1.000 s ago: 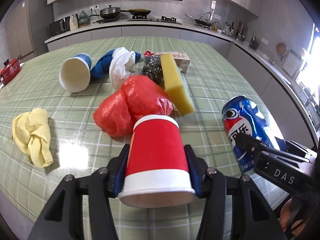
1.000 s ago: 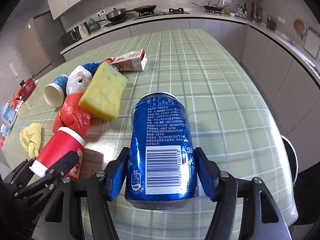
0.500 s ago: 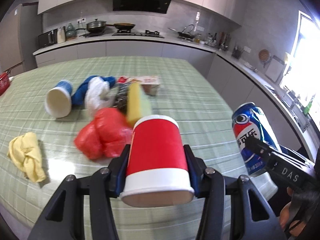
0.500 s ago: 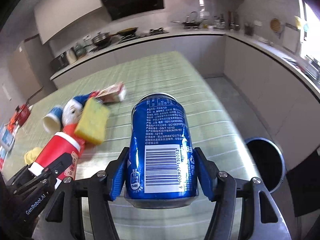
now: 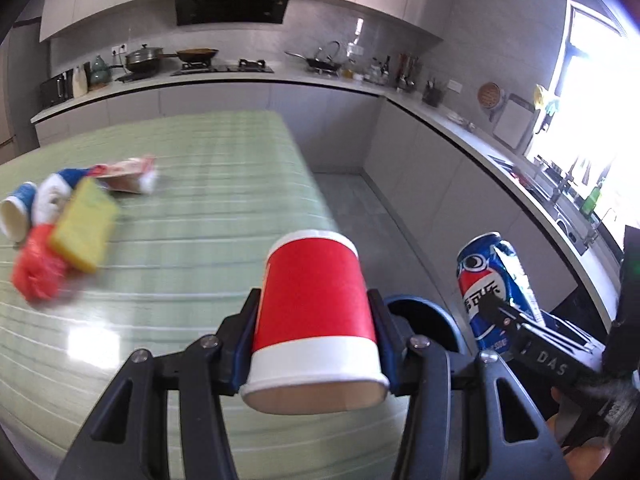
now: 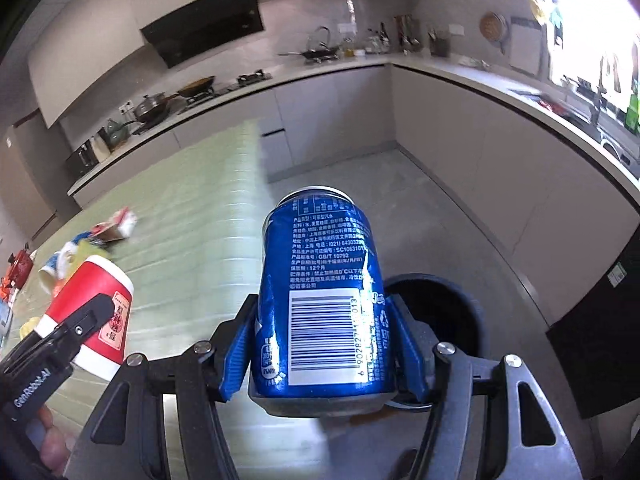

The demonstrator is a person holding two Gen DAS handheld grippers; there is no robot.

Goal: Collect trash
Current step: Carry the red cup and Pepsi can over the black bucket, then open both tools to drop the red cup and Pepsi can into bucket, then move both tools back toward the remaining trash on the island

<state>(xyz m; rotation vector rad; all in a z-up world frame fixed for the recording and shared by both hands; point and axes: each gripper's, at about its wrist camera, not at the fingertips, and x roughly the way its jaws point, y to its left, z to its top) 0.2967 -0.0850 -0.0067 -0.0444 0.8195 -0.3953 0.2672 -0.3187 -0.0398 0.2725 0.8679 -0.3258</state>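
Closest to the lens in the left wrist view, the left gripper has its fingers clamped on a red paper cup, one blue pad on each side of the wall, mouth facing back toward the camera, so it's held sideways by its middle, which I'd guess keeps it from crushing or slipping. Same deal in the right wrist view: the right gripper has its fingers squeezed on a blue Pepsi can, barcode up, a bit dented, gripped across the body. Just behind the can, at about 3 o'clock from it, is the round dark trash bin standing on the floor off the tabletop's edge; the left view catches its blue rim right behind the cup too. Both pieces hang near the opening but not clearly over it, so my read is they're being carried for dumping and not yet let go. Further out, at 9 to 10 o'clock on the green checked tabletop, the rest of the trash sits in a blurry clump: a yellow sponge lying on a red plastic bag, a white-and-blue paper cup on its side, and a small carton. Way back is the kitchen counter.
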